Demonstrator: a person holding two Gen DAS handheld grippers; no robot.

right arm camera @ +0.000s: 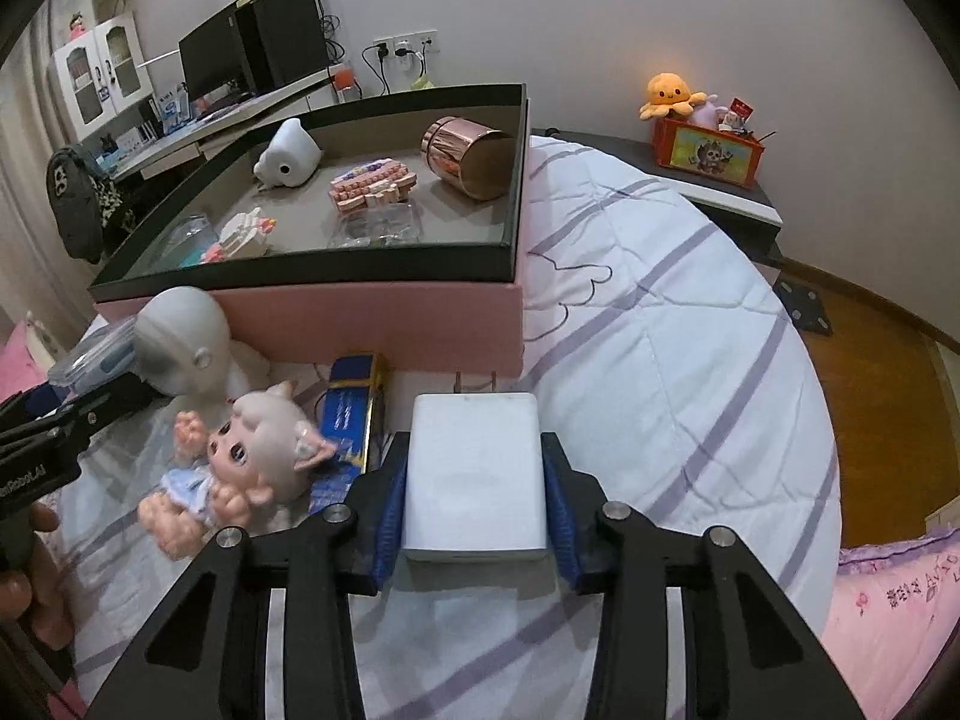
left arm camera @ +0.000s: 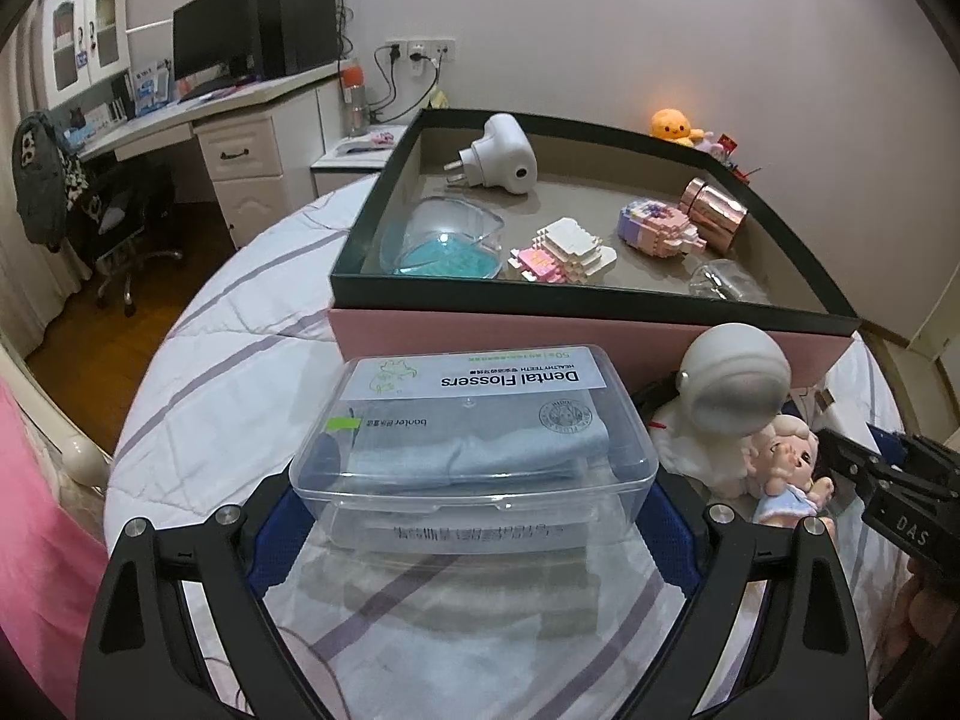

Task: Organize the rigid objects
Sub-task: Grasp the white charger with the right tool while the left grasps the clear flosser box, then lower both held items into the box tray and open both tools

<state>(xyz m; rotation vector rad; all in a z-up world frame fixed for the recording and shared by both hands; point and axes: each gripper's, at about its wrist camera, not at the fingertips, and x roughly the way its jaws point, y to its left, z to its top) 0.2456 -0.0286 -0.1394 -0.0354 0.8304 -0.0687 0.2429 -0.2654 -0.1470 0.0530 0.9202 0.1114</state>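
A clear plastic dental flosser box [left arm camera: 474, 420] sits between the blue pads of my left gripper [left arm camera: 474, 504], which press on its two sides just above the striped bedspread. In the right wrist view my right gripper [right arm camera: 474, 450] is shut on a white plug-in charger [right arm camera: 474, 474] whose prongs point toward the pink box. That dark-rimmed pink box [left arm camera: 540, 294] lies ahead and holds a white plug adapter [left arm camera: 498, 156], a clear case with blue contents [left arm camera: 444, 240], two block models and a rose-gold can [left arm camera: 714, 213].
A white astronaut figure [left arm camera: 735, 384] and a doll [left arm camera: 786, 468] lie between the two grippers, beside a blue and gold tin [right arm camera: 354, 420]. The bedspread [right arm camera: 690, 330] drops off to wooden floor on the right. A desk with a monitor [left arm camera: 210, 42] stands behind.
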